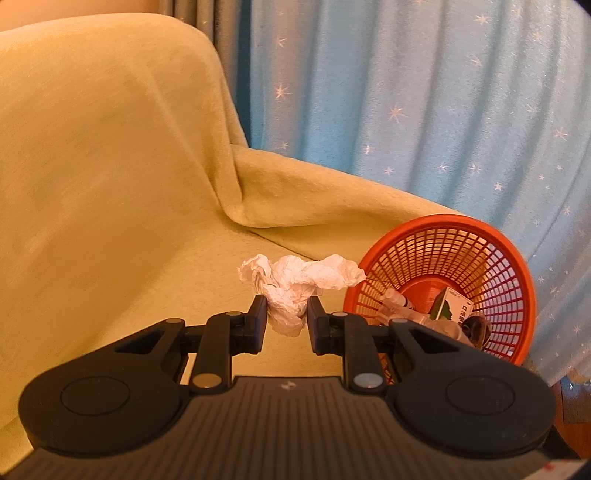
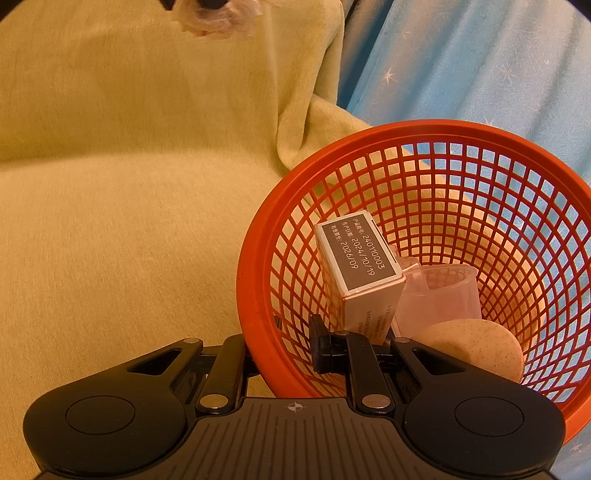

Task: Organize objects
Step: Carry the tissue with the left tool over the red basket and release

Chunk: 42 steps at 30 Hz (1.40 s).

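Observation:
My left gripper [image 1: 287, 314] is shut on a crumpled white tissue [image 1: 295, 282] and holds it above the yellow-green sofa seat, just left of the orange mesh basket [image 1: 491, 254]. My right gripper [image 2: 284, 347] is shut on the near rim of the orange basket [image 2: 255, 266], one finger inside and one outside. The basket is tilted and holds a white box [image 2: 360, 262] with a printed date, a clear plastic cup [image 2: 439, 295] and a beige speckled round object [image 2: 476, 347]. The tissue and left fingertips show blurred at the top of the right wrist view [image 2: 214, 18].
The sofa [image 1: 110, 166] is draped in yellow-green cloth, with its backrest on the left and an armrest behind the basket. A blue curtain with white stars [image 1: 424, 92] hangs behind and to the right. A strip of wooden floor [image 1: 576, 424] shows at far right.

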Available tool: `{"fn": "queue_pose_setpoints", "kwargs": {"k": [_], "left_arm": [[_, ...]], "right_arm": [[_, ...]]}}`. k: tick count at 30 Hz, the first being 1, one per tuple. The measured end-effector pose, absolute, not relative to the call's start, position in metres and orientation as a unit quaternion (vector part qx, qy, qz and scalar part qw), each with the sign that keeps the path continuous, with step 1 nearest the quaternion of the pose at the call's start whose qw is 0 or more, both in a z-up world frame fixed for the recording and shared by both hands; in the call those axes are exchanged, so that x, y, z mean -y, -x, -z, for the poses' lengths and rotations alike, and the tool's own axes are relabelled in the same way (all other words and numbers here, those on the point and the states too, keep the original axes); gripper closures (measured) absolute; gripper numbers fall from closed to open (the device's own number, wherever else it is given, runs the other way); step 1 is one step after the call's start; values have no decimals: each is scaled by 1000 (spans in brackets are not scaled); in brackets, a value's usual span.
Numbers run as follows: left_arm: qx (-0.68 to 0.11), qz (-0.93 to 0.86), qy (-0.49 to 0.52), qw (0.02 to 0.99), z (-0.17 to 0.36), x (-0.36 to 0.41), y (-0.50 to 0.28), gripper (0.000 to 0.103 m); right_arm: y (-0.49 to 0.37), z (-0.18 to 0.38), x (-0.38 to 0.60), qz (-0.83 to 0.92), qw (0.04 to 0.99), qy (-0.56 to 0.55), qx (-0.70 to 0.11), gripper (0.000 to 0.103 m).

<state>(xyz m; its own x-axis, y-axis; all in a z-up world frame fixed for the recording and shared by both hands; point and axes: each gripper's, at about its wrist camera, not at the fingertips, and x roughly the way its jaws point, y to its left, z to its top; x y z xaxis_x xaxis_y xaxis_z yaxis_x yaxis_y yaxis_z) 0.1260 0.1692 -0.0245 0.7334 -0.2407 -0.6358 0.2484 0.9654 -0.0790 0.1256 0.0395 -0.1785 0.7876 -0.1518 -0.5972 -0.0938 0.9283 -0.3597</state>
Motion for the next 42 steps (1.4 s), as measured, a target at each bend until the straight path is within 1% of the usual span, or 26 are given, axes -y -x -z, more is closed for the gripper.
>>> {"fn": "queue_pose_setpoints", "kwargs": {"k": [15,24,26,27,28,29,30,35,42], "left_arm": [[-342,192,-39,919,14,-135,-127,84],[-344,253,-74,901,11,-87,-133,83],[-346,270,-76,895,14,-72,-138,82],[-349,280,-77,891,16,-64,-142,78],[-349,290,-75,888,19,-58,-146,67],[-347,296,-73,887,21,-52,-149,60],[-347,298,-75,886,22,-47,-151,57],[-342,277,-74,895,20,-52,-157,57],[-353,188,-60,915,23,-105,-157,55]], "right_arm": [[-125,179,-40,16,926,189,-326,91],[-125,178,-40,16,927,186,-325,91],[-125,178,-40,16,928,184,-324,91],[-125,178,-40,16,928,183,-324,91],[-125,178,-40,17,928,183,-324,91],[-125,178,-40,17,928,183,-324,91],[-125,177,-40,17,928,182,-324,91],[-125,176,-39,17,930,177,-322,91],[-126,172,-35,20,933,162,-320,91]]}}
